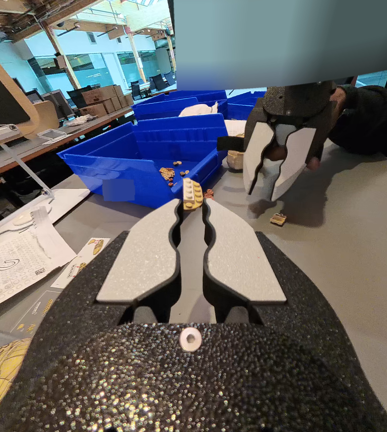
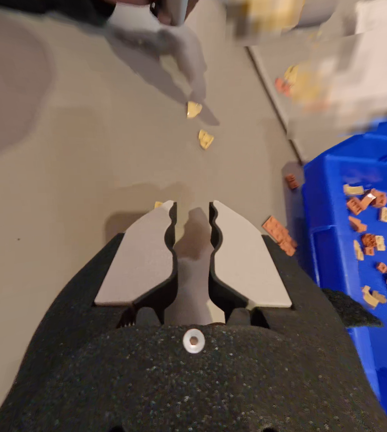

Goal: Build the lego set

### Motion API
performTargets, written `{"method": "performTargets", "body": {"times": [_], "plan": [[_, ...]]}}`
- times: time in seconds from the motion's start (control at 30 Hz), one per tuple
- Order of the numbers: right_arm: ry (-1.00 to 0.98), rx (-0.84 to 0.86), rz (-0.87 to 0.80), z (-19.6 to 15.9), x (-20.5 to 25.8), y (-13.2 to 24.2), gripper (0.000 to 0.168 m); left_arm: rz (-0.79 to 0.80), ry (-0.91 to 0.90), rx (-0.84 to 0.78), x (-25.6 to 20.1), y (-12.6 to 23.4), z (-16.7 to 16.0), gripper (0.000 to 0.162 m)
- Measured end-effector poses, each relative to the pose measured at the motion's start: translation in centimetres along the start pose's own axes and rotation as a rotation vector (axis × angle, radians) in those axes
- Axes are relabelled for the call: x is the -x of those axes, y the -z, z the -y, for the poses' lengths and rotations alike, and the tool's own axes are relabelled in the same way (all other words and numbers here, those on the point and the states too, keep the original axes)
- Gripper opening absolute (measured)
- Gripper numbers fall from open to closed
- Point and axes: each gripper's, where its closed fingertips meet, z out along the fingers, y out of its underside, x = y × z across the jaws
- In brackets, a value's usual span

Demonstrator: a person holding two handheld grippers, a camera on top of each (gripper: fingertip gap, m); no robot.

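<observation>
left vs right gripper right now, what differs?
The left gripper pinches a tan-and-white plate assembly at its fingertips; the right gripper holds nothing. The left's jaws are closed on the piece, the right's stand apart over bare table. Both share grey fingers and black bodies.

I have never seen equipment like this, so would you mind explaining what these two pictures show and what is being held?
There is no robot here: a person holds a two-finger gripper in each hand, and each gripper carries a camera looking forward along its fingers.

The left wrist view shows the left gripper pinching a small tan and white lego assembly at its fingertips. Farther off, the right gripper points down at the grey table, above a loose tan piece. A blue bin holds more pieces, and printed instruction sheets lie to the left.

The right wrist view is blurred. Its own gripper is open and empty over the table, with brown pieces beside the bin.
</observation>
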Motion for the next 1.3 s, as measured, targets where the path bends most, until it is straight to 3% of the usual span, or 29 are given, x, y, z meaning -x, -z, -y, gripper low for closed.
{"method": "performTargets", "body": {"times": [0.37, 0.5, 0.77, 1.03, 1.3], "plan": [[-0.040, 0.151, 0.102, -2.4, 2.2, -1.8, 0.027, -0.025, -0.022, 0.017, -0.8, -0.4, -0.1, 0.015], [-0.019, 0.151, 0.104, -2.2, 2.4, -1.9, 0.010, -0.030, -0.026, 0.020, -0.9, -0.4, -0.1, 0.015], [0.070, 0.106, 0.034, -1.3, 1.8, -2.0, 0.001, -0.060, -0.046, 0.047, -1.6, -0.6, -0.5, 0.015], [0.095, -0.051, -0.162, 1.3, -0.9, -1.2, 0.001, -0.089, -0.065, 0.127, -2.4, -1.1, -1.6, 0.015], [0.056, -0.183, -0.470, 4.0, -4.4, -0.1, 0.001, 0.020, -0.112, 0.310, -2.4, -2.2, -4.0, 0.015]]}}
